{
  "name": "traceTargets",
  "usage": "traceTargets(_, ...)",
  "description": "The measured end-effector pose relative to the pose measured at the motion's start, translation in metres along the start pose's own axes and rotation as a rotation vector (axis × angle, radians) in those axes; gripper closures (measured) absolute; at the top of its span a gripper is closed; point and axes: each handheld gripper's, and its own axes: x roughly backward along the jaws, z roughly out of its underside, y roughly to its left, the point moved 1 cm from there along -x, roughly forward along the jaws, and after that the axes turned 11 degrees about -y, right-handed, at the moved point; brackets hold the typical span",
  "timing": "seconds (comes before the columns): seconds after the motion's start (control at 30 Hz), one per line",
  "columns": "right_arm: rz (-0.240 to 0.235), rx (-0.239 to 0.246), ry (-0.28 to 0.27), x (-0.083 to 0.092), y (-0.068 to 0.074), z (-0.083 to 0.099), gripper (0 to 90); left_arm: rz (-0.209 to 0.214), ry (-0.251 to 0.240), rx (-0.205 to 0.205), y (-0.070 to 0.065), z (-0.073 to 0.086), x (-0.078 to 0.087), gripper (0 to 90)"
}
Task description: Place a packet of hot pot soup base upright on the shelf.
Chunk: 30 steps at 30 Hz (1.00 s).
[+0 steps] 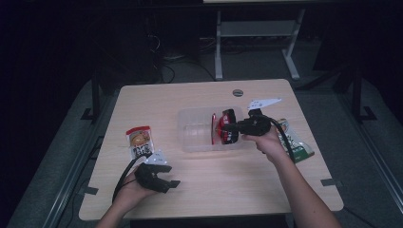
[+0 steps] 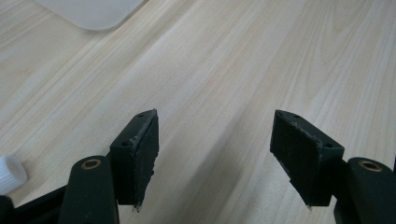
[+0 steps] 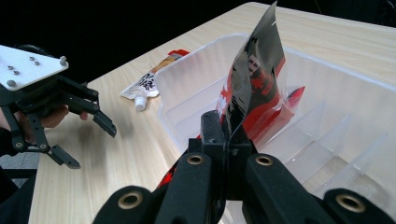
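I am pinching the red pouch [image 3: 252, 88] by its edge in the right gripper [image 1: 227, 127] over the clear bin [image 1: 195, 129] — it risks slipping or catching a divider; the left gripper [image 1: 164, 178], at seven o'clock, is gaping empty.

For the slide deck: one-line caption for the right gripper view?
Right hand-held gripper shut on a red pouch over the clear divided bin.

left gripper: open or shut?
Open. In the left gripper view its two black pads stand well apart with bare table between them; from above, the left gripper rests near the table's front edge, holding nothing.
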Motion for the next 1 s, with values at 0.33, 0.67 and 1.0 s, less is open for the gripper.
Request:
traceTargets(0.33,0.023,0.012,0.017,-0.009,0.000,0.004,89.5,-0.002,-0.003,0.005,-0.001,0.000,-0.002,32.4)
traceTargets(0.67,0.044,0.028,0.033,-0.014,0.002,0.005,83.6,0.000,0.008,-0.005,-0.001,0.000,-0.002,32.6)
traceTargets(1.0,0.049,0.033,0.027,-0.013,0.005,0.003,75.4,0.001,0.009,-0.006,-0.002,0.000,-0.002,32.9)
